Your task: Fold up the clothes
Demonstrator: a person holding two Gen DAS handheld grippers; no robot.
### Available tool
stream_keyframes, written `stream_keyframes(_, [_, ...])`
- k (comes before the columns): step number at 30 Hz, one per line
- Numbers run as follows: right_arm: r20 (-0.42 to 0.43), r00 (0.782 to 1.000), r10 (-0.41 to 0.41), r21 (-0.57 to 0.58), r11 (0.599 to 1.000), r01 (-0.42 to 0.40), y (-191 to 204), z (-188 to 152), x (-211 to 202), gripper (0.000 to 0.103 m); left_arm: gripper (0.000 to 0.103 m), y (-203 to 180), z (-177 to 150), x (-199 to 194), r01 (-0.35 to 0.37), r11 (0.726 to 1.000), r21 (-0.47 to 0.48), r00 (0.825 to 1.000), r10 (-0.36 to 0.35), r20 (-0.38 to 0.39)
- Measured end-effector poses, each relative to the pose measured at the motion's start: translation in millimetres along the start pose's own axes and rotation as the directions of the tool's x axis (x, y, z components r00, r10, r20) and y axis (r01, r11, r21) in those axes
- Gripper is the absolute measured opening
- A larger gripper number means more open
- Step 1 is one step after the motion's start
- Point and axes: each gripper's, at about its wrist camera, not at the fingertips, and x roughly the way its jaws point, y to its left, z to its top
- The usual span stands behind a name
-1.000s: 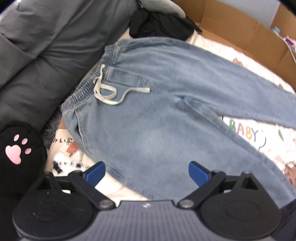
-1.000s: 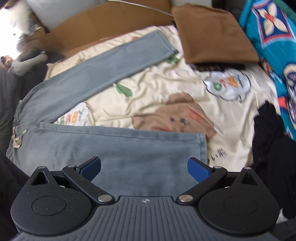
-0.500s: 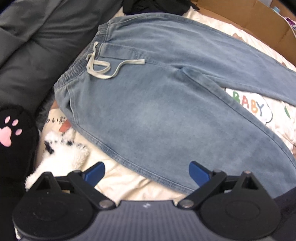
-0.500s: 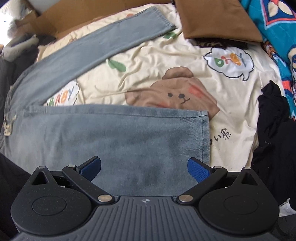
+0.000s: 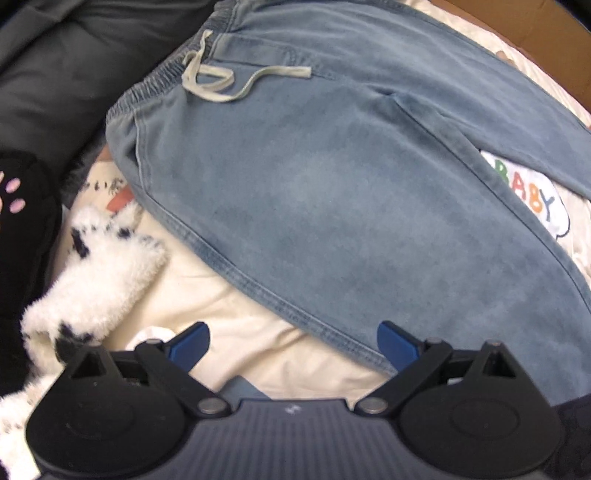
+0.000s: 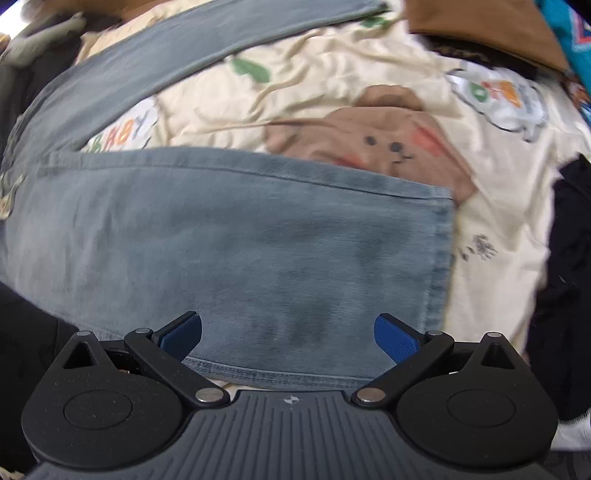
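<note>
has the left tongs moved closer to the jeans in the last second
Yes. The left tongs have pulled back toward the near leg seam: against the fixed BABY print, more bare sheet shows below the jeans.

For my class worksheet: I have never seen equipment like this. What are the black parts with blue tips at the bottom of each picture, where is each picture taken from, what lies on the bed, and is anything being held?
Each picture comes from a fisheye camera fixed on a hand-held two-finger tool, looking forward along its fingers. The black linkages with blue pads are those fingers. No robot is involved; a person holds one tool in each hand.

The left tool looks at the waist end of the light blue denim trousers, with their cream drawstring. They lie flat on a cream cartoon-printed bedsheet. A fluffy white and black garment lies beside them.

The right tool looks at the near trouser leg's hem; the other leg stretches away. A folded brown cloth lies at the far edge.

Both tools are open and hold nothing.
</note>
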Motion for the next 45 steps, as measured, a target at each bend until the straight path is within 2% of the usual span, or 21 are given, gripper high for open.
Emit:
stream_keyframes(8, [-0.037, 0.996, 0.076, -0.216, 0.973, -0.082, 42.6, -3.3, 27.8, 0.102, 0.099, 1.1, -3.5, 3.5, -0.008, 1.000, 0.023, 1.000, 0.009, -0.017])
stream_keyframes(13, [-0.057, 0.996, 0.073, -0.306, 0.948, -0.087, 63.3, -11.0, 42.2, 0.098, 0.099, 6.9, -0.6, -3.1, -0.009, 1.000, 0.004, 1.000, 0.009, -0.006])
stream_keyframes(17, [-0.084, 0.994, 0.070, -0.364, 0.926, -0.096, 71.2, -18.6, 51.2, 0.086, 0.099, 12.3, 0.9, -5.7, -0.016, 1.000, 0.004, 1.000, 0.016, -0.004])
stream_keyframes(22, [-0.137, 0.989, 0.047, -0.447, 0.888, -0.104, 81.2, -32.8, 68.4, 0.085, 0.099, 20.5, -0.4, -5.3, -0.022, 1.000, -0.015, 1.000, 0.022, -0.017])
stream_keyframes(26, [-0.139, 0.990, 0.023, -0.480, 0.873, -0.087, 81.9, -40.2, 78.1, 0.081, 0.099, 23.6, -2.0, -8.3, -0.028, 1.000, -0.008, 0.999, 0.028, -0.021])
stream_keyframes(32, [-0.154, 0.987, -0.039, -0.555, 0.830, -0.054, 87.6, -48.1, 89.4, 0.082, 0.099, 27.7, -2.4, -14.7, -0.031, 0.999, -0.025, 0.999, 0.031, -0.016])
stream_keyframes(36, [-0.142, 0.988, -0.058, -0.571, 0.820, -0.034, 88.5, -49.1, 91.3, 0.080, 0.099, 26.4, -3.3, -16.1, -0.033, 0.999, -0.013, 0.999, 0.032, -0.016])
stream_keyframes(41, [-0.121, 0.991, -0.059, -0.527, 0.850, -0.014, 80.5, -45.8, 76.6, 0.075, 0.099, 21.6, -3.8, -14.7, -0.034, 0.999, 0.004, 0.999, 0.034, -0.014])
stream_keyframes(45, [-0.091, 0.993, -0.078, -0.535, 0.844, 0.017, 77.5, -45.7, 63.0, 0.074, 0.099, 18.5, -4.2, -8.7, -0.020, 1.000, 0.011, 1.000, 0.020, -0.012])
